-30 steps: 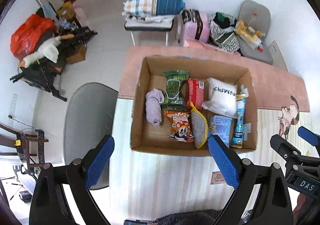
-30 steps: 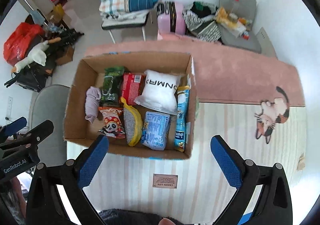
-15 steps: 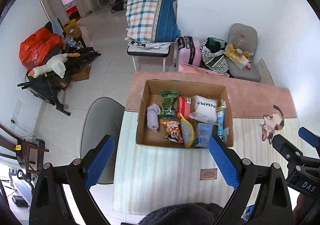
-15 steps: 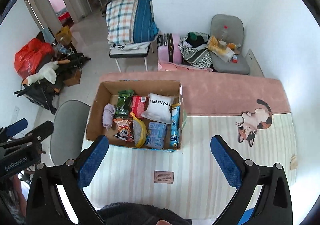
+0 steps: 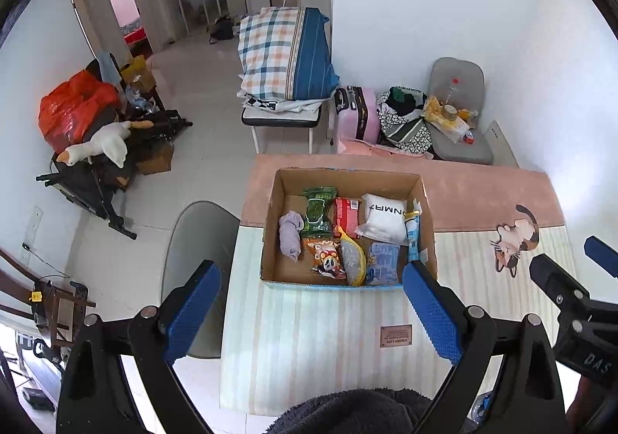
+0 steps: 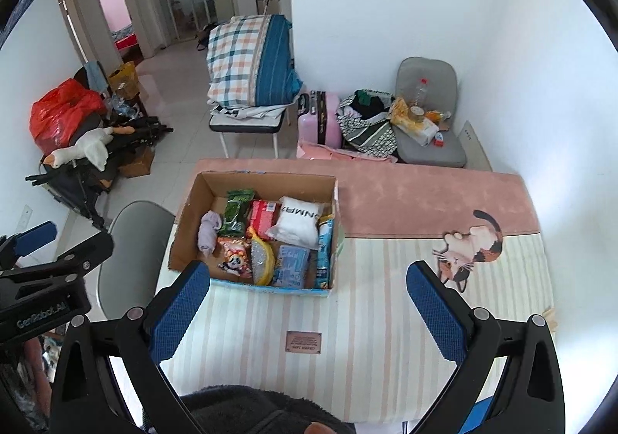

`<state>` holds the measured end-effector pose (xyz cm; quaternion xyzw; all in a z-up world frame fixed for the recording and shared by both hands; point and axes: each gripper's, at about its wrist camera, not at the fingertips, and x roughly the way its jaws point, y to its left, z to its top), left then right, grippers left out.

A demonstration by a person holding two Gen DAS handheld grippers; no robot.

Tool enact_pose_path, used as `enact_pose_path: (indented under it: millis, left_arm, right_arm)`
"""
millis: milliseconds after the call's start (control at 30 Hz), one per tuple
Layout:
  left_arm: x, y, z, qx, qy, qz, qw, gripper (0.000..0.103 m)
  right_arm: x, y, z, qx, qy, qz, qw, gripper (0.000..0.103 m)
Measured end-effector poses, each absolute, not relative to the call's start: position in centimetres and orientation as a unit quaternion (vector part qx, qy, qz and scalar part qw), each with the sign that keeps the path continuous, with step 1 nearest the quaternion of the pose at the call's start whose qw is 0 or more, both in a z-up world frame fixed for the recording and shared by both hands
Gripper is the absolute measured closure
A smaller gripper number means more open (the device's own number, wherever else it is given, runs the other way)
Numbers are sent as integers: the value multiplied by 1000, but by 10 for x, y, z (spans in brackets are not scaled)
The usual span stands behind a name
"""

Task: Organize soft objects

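Cardboard box (image 5: 270, 240): one, on the tabletop (image 5: 309, 337).
Grey rolled cloth (image 5: 290, 237): one, in the box.
Green packet (image 5: 317, 215): one.
Red packet (image 5: 347, 213): one.
White pillow pack (image 5: 384, 219): one.
Cartoon snack bag (image 5: 326, 258): one.
Yellow-edged grey sponge (image 5: 352, 260): one.
Pale blue packet (image 5: 382, 260): one.
Blue tube (image 5: 412, 235): one, along the box's wall.
Items in the box: eight that I can count.
Grippers: two, the left gripper (image 5: 309, 308) and the right gripper (image 6: 308, 312), each with two blue-padded fingers (image 5: 193, 312).
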<state>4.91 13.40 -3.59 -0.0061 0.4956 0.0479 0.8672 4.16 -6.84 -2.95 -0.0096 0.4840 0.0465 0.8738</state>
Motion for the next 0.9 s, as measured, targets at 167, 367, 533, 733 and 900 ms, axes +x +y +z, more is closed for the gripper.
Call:
enact_pose_path:
  millis: [167, 367, 533, 733, 900]
  left_arm:
    - [51, 133, -39, -5, 496, 48, 867, 7]
    - [58, 129, -55, 7, 499, 51, 865, 1]
    - [61, 129, -64, 1, 507, 51, 861, 0]
    - [62, 132, -69, -1, 510, 58, 858, 0]
    - [63, 133, -71, -4, 510, 58, 858, 0]
  right_arm:
    - [48, -74, -33, -11, 483, 30, 875, 0]
    - [58, -76, -44, -15, 488, 15, 873, 0]
    - [63, -77, -54, -17, 495, 8, 869, 0]
    - [64, -77, -58, -19, 501, 8, 865, 0]
    - [64, -77, -59, -19, 501, 10, 865, 0]
